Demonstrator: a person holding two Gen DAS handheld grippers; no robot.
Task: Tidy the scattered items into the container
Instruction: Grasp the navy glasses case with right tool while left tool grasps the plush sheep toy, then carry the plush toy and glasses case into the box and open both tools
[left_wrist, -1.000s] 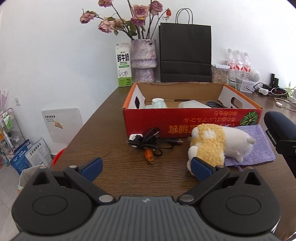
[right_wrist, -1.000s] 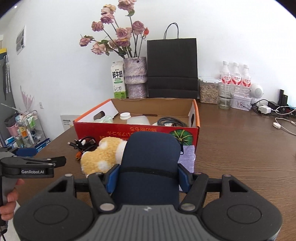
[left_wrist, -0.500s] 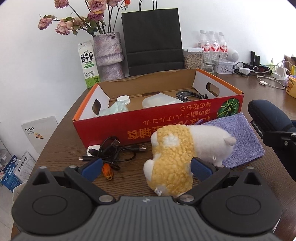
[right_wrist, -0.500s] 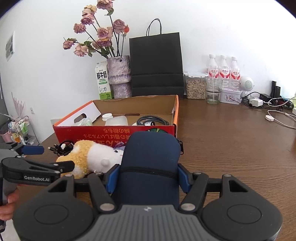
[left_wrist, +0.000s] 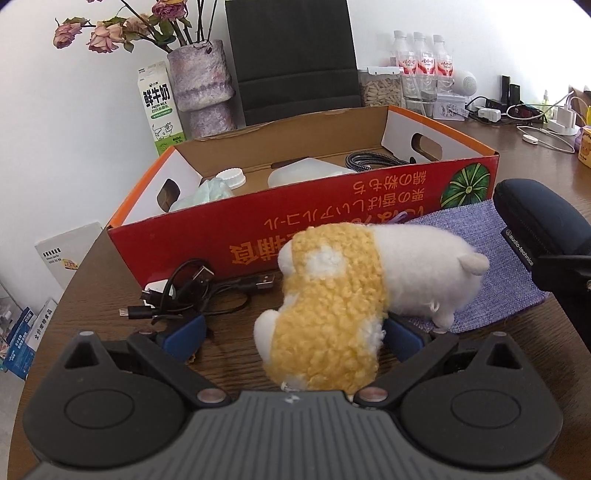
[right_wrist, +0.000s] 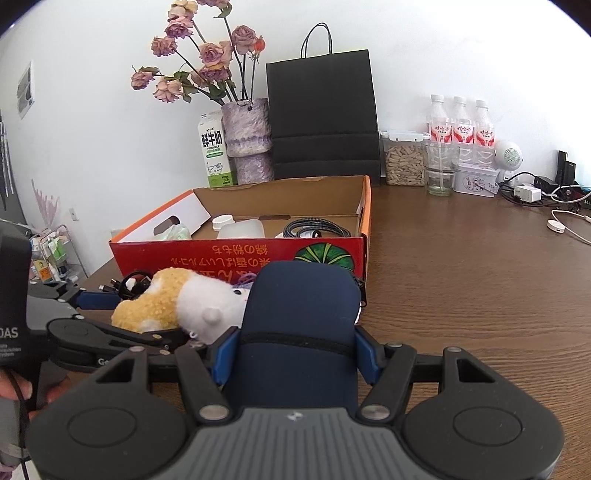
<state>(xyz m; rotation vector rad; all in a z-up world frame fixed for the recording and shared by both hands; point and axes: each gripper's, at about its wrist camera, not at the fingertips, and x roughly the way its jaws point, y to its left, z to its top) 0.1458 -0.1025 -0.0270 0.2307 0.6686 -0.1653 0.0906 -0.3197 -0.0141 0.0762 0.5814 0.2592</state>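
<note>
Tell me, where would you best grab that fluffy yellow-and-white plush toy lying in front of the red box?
Probably across the fluffy yellow-and-white plush toy's yellow rump, coming from the near side, low over the wooden table. That rounded end faces the left hand-held gripper, whose open fingers already straddle it, and the soft body should squeeze easily.
</note>
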